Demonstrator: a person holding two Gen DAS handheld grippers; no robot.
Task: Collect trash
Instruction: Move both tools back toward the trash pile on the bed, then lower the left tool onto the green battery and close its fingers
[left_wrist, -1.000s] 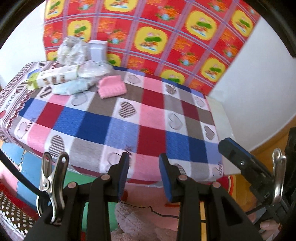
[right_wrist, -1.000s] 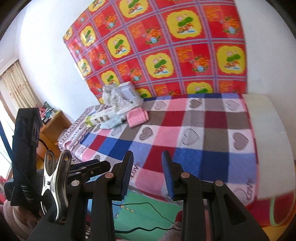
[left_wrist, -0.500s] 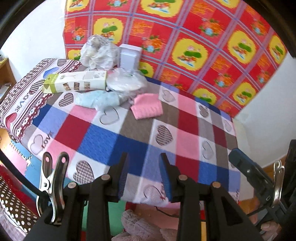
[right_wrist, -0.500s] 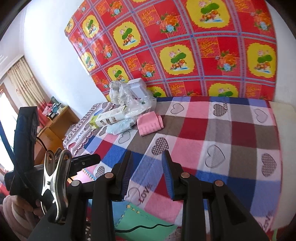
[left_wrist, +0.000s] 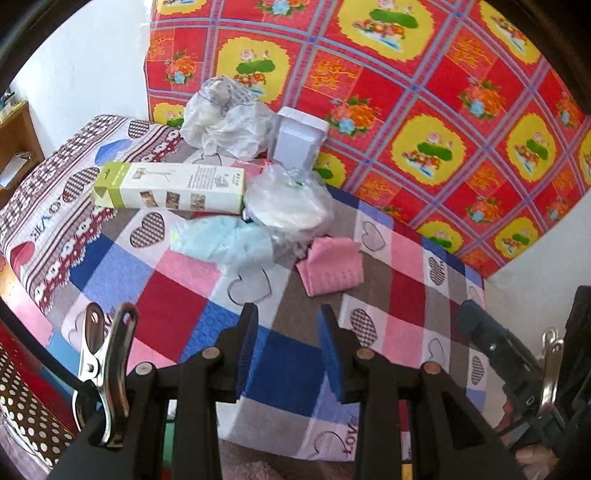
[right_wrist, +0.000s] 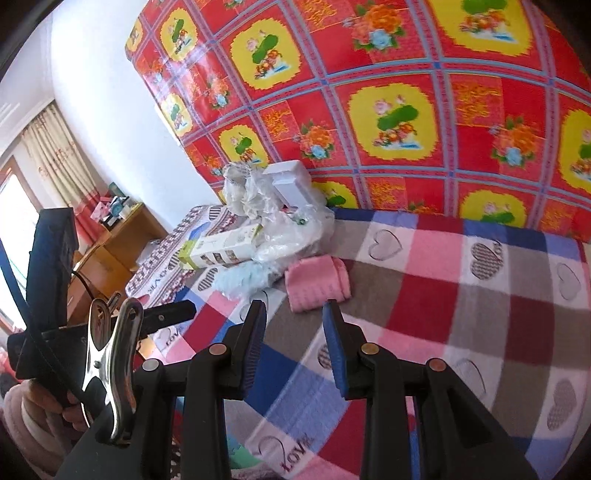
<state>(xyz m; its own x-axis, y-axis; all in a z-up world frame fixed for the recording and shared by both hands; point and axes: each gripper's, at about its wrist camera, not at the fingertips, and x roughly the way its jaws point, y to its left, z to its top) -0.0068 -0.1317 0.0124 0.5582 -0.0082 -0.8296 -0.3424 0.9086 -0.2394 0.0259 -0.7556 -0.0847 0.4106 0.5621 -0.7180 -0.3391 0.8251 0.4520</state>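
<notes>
On the bed: one long box, one pink cloth, three plastic bags. Left gripper and right gripper fingers apart, empty.

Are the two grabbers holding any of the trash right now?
No. The left gripper and the right gripper are both open with nothing between their jaws, above the checked blanket.

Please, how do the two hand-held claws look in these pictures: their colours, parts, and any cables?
Both the left claw and the right claw have black plastic arms with round rivets and blue ribbed pads. A shiny steel spring clip sits beside each, with a black cable nearby. A fuzzy pink-and-white sleeve shows.
</notes>
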